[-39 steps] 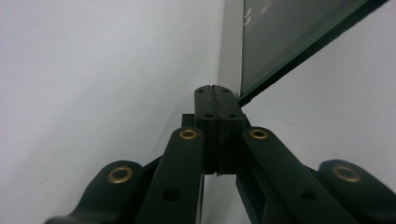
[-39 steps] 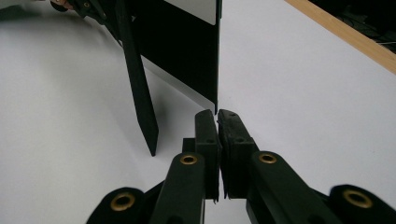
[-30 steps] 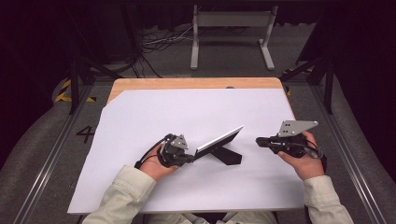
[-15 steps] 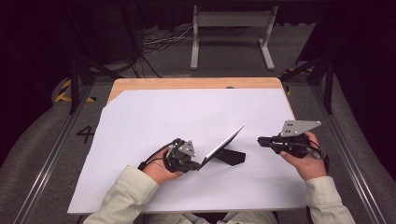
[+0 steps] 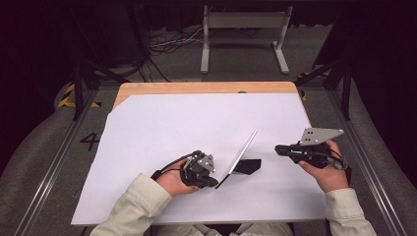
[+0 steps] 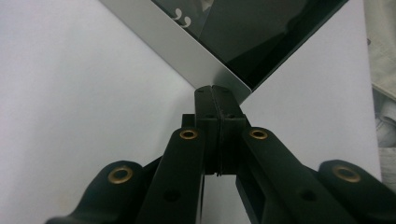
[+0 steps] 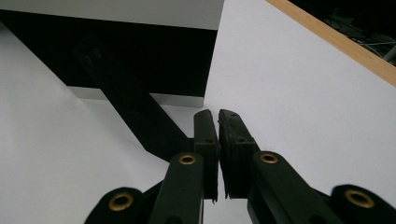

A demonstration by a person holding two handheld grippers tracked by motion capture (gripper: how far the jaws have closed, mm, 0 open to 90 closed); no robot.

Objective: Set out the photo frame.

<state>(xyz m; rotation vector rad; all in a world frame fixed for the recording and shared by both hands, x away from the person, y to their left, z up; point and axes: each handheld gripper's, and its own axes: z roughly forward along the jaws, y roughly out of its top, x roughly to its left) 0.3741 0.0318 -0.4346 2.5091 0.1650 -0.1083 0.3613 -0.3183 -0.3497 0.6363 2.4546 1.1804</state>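
**Frame pinched at one corner by the left tongs**

Frame (image 5: 242,153), a thin silver-edged picture frame with dark glass, stands tilted on the white sheet (image 5: 162,128), leaning on its black back stand (image 5: 247,166). It sits between the two tongs: just ahead of the left tongs' tips and well apart from the right tongs, which face it from the other side.

Left tongs (image 5: 212,181) are closed tight on the near lower corner of the frame. In the left gripper view the two jaws meet flat against each other with the silver corner (image 6: 219,77) caught at their tips (image 6: 212,93), and the dark glass rises beyond them. The left hand (image 5: 174,179) grips the tool low over the sheet.

Right tongs (image 5: 278,149) hold nothing. Their jaws are all but closed, with only a thin slit left between the pads, as the right gripper view shows (image 7: 218,116). They point toward the frame's back, where the black stand (image 7: 130,102) slants down to the sheet just beyond the tips, not touching them. The right hand (image 5: 324,169) holds the tool above the sheet, level, with its grey plate (image 5: 319,134) on top.
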